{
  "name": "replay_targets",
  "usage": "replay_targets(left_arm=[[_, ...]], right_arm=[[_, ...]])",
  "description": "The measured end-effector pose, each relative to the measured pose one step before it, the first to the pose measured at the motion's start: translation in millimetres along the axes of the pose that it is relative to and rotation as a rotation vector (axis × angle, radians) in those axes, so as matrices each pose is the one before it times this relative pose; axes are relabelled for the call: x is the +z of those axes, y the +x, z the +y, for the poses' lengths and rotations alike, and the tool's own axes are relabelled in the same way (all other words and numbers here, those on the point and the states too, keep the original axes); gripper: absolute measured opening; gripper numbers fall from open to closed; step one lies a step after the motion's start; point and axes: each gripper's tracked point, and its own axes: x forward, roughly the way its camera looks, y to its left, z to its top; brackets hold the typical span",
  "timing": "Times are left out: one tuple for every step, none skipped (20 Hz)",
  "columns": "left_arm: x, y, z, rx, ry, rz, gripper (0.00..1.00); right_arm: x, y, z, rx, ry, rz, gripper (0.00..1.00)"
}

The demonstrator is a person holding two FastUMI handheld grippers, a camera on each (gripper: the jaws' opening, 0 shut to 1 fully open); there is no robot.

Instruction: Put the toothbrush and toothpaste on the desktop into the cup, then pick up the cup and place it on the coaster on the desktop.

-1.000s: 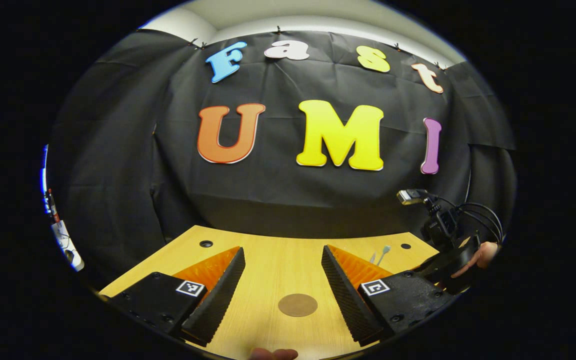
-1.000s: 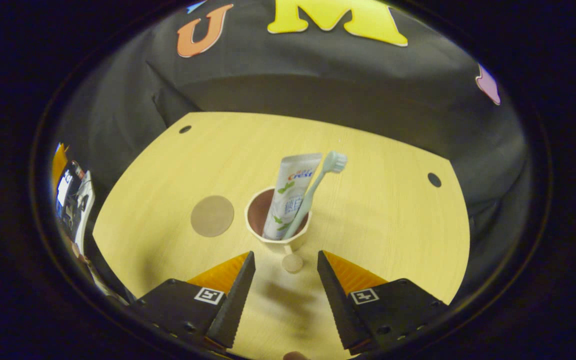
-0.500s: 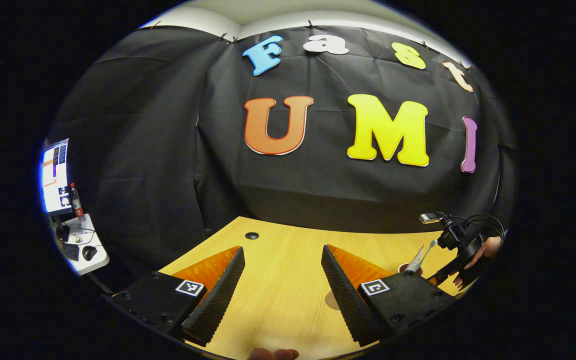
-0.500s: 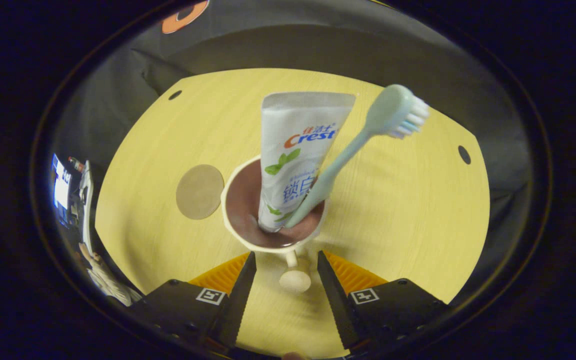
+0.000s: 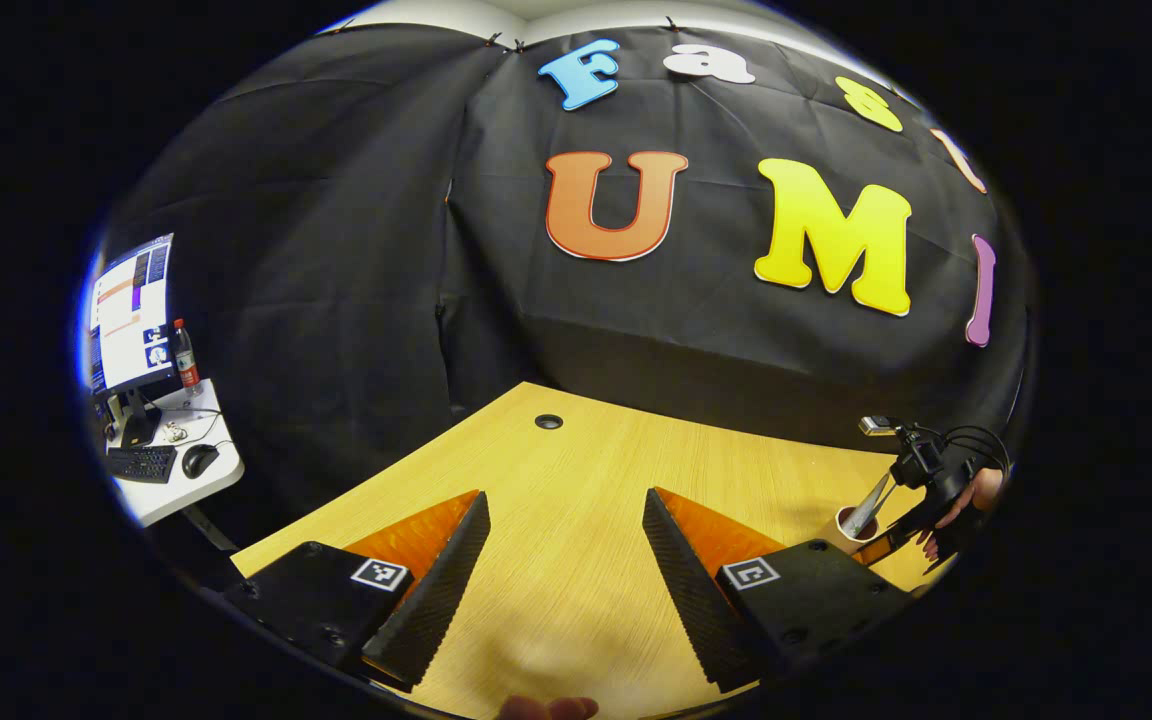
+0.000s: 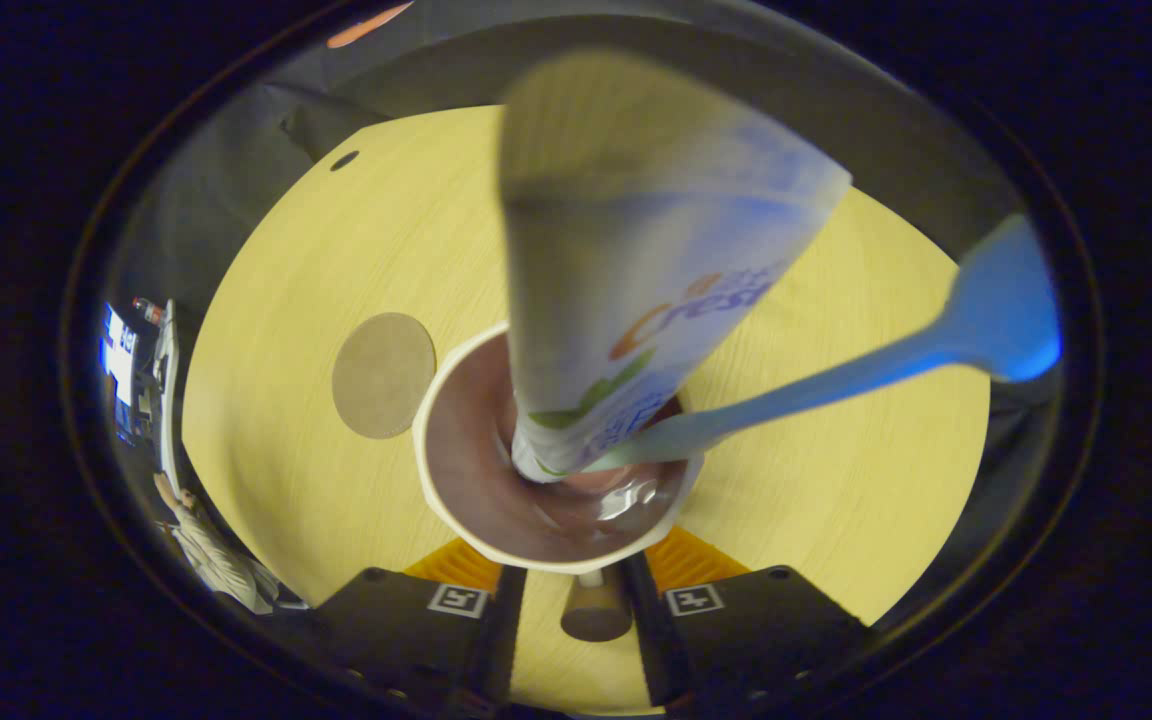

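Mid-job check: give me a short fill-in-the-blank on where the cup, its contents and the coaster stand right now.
1. The white toothpaste tube and the pale blue toothbrush both stand inside the ____.
2. The right gripper has its jaws on either side of the cream cup's knobbed ____.
3. The round brown coaster on the wooden desktop has ____ resting on it.
4. The left gripper has its jaws ____.

Missing words: cup; handle; nothing; open
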Motion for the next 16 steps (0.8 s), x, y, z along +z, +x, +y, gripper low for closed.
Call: replay_targets(left_arm=[[-1.73,-0.52,1.55,0.00294,-0.00021,0.00869,0.98],[-2.12,-0.54,0.37,-0.00092,-0.00142,0.00683,0.98],[-3.56,-0.34,-0.25,-0.00520,-0.00353,0.01389,0.98],[-3.61,-1.17,1.11,-0.00132,-0.00213,0.01287,0.98],[-1.78,-0.95,0.54,-0.00115,-0.00187,0.00974,0.98],[-1.07,-0.28,1.11,0.00059,-0.00022,0.00435,0.98],[-0.17,-0.17,1.15,0.00022,0.00202,0.00240,0.98],[1.49,-1.32,0.74,0.00008,0.00503,-0.00190,0.98],[1.35,0.00,1.23,-0.00170,0.00648,-0.00317,0.98],[-0.28,0.21,-0.85,-0.00126,0.00663,-0.00122,0.98],[0.47,-0.69,0.36,-0.00246,0.00516,-0.00444,0.98],[1.45,-0.74,2.13,0.00184,0.00249,-0.00238,0.98],[2.09,-0.24,1.54,-0.00135,-0.00135,-0.00231,0.98],[-1.02,-0.56,3.47,0.00129,-0.00639,0.00357,0.98],[0.41,-2.09,5.67,0.00272,-0.00778,-0.00046,0.98],[0.00,-1.32,6.49,0.00407,-0.00576,-0.00220,0.98]], right_arm=[[-0.92,-0.79,-0.19,-0.00781,-0.00287,0.00360,0.41],[0.24,0.44,0.28,-0.00744,-0.00386,0.00612,0.28],[1.29,-1.97,-0.65,-0.00667,-0.00650,0.00046,0.28],[-1.28,2.31,-0.61,-0.00528,-0.00443,0.00178,0.25],[0.60,-1.16,-0.10,-0.00321,0.00422,0.00230,0.25],[0.46,-0.56,1.01,-0.00024,0.00902,0.00141,0.23],[1.19,-0.88,-0.17,-0.00330,0.00636,-0.00649,0.22],[1.18,0.31,-0.63,-0.00489,0.00478,-0.00032,0.19],[0.72,-2.46,0.34,-0.00755,0.00787,-0.00325,0.19],[1.23,-1.93,3.48,0.00079,0.00586,-0.00460,0.19],[2.95,-1.71,4.27,0.00160,0.00240,-0.00964,0.19],[3.67,-2.49,4.94,-0.00223,-0.00865,-0.00893,0.19],[2.90,-2.08,6.80,0.00083,-0.01153,-0.00690,0.19],[3.74,-2.54,9.92,0.00820,-0.00493,-0.00487,0.19],[4.34,-1.96,10.68,0.01037,-0.00059,-0.00467,0.19],[4.13,-1.29,10.26,0.00732,-0.00500,-0.00579,0.19]])
